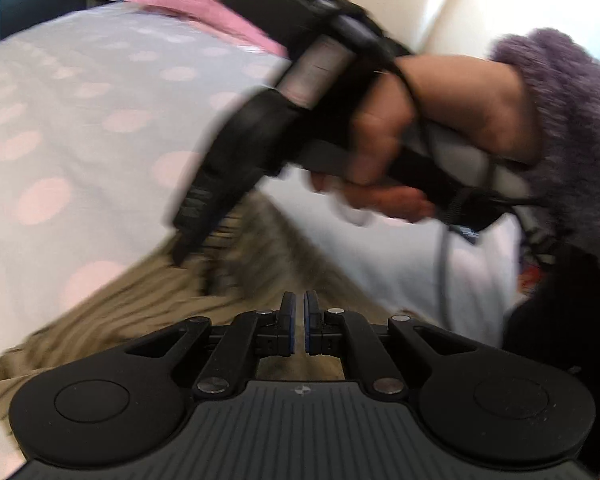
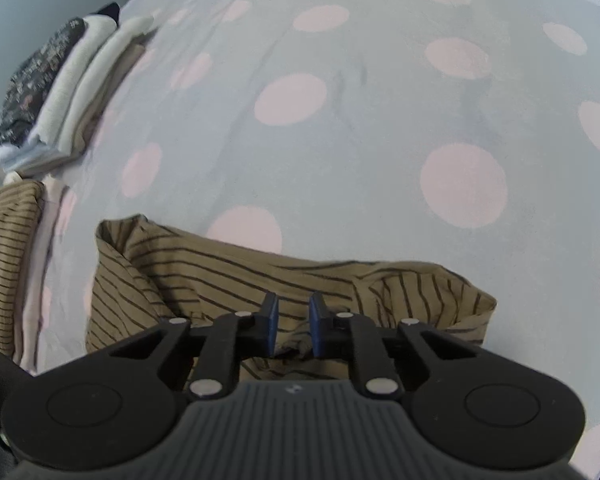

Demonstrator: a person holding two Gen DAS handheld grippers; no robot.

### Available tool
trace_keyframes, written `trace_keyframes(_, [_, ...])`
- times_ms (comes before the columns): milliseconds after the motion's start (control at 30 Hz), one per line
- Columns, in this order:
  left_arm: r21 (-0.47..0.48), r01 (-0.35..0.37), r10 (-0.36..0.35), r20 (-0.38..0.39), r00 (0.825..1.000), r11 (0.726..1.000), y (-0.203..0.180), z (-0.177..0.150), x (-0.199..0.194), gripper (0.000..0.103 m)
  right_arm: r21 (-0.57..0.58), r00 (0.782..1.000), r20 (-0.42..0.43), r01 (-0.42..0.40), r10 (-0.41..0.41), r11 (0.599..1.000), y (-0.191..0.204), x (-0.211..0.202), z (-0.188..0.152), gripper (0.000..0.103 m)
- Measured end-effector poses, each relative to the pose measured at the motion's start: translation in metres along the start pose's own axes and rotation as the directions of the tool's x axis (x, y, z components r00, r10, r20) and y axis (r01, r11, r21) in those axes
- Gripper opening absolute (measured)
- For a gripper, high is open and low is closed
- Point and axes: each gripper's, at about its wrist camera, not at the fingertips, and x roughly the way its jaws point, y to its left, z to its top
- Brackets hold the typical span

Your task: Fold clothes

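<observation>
My right gripper (image 2: pixel 293 330) hangs part-open over the striped tan shirt (image 2: pixel 236 280), whose long axis runs crosswise under it; my left gripper (image 1: pixel 299 326), nearly closed on nothing, hovers beside the same shirt

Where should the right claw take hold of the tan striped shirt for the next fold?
Probably the free right corner of the tan striped cotton shirt, where the edge lifts off the dotted bedsheet. Bring the right claw in low from the right; the bunched middle offers no clean edge.
</observation>
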Motion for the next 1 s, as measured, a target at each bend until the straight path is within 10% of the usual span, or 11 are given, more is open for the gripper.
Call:
trace_keyframes(100, [-0.082, -0.091, 0.092, 0.017, 0.996, 0.993, 0.017, -0.001, -0.003, 0.036, 0.004, 1.000, 0.001, 0.014, -0.014, 1.000, -0.002, 0.000, 0.000, 0.022])
trace_keyframes(367, [-0.195, -0.178, 0.170, -0.053, 0.984, 0.965, 0.041, -0.003, 0.023, 0.040, -0.010, 0.999, -0.004, 0.035, -0.035, 0.999, 0.000, 0.002, 0.000, 0.022])
trace_keyframes(600, [-0.244, -0.102, 0.091, -0.054, 0.994, 0.964, 0.046, -0.007, 0.030, 0.004, -0.012, 0.999, 0.011, 0.041, -0.041, 0.999, -0.002, -0.003, 0.000, 0.022])
trace_keyframes(1000, [-0.018, 0.081, -0.080, 0.046, 0.996, 0.997, -0.006, -0.003, 0.002, 0.002, -0.042, 0.998, -0.052, 0.020, -0.022, 0.999, 0.007, 0.017, -0.003, 0.013])
